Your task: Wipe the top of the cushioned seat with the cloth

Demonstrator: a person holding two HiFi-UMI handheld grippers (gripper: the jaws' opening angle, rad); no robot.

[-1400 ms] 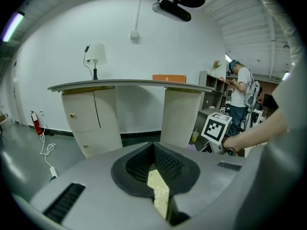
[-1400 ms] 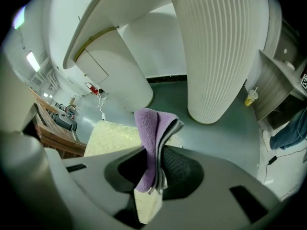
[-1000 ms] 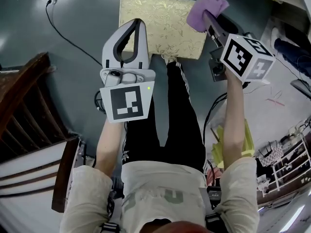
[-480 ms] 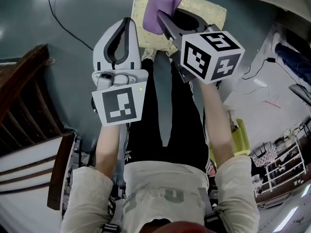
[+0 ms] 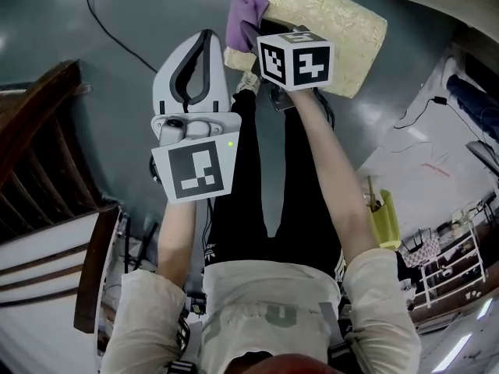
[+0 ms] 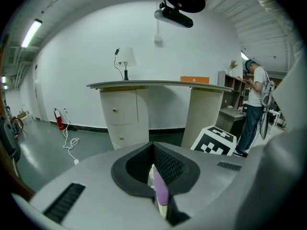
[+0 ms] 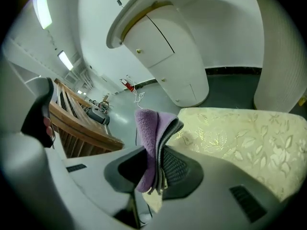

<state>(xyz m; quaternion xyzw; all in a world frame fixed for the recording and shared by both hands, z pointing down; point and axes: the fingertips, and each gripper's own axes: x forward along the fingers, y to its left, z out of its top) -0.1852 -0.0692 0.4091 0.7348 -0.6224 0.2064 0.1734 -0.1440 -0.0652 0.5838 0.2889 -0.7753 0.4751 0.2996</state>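
The cushioned seat point(image 5: 335, 14), gold with a leaf pattern, lies at the top of the head view and fills the right of the right gripper view point(image 7: 240, 133). A purple cloth point(image 5: 245, 14) hangs over the seat's left edge. My right gripper point(image 5: 261, 37) is shut on that cloth point(image 7: 148, 128), which sticks up folded between the jaws point(image 7: 156, 171). My left gripper point(image 5: 205, 39) hovers just left of the seat, over the floor, its jaws together and holding nothing. In the left gripper view point(image 6: 156, 176) only a sliver of purple and cream shows past the shut tips.
Wooden stairs point(image 5: 39, 170) run along the left. A black cable point(image 5: 109, 29) lies on the grey floor. A white curved counter point(image 7: 163, 42) stands beyond the seat point(image 6: 158, 85). A person point(image 6: 256, 104) stands at far right. Clutter and a rack point(image 5: 452, 263) sit at lower right.
My right gripper has carried the cloth from the seat's right side across to its left edge. The left gripper has stayed shut in about the same place.
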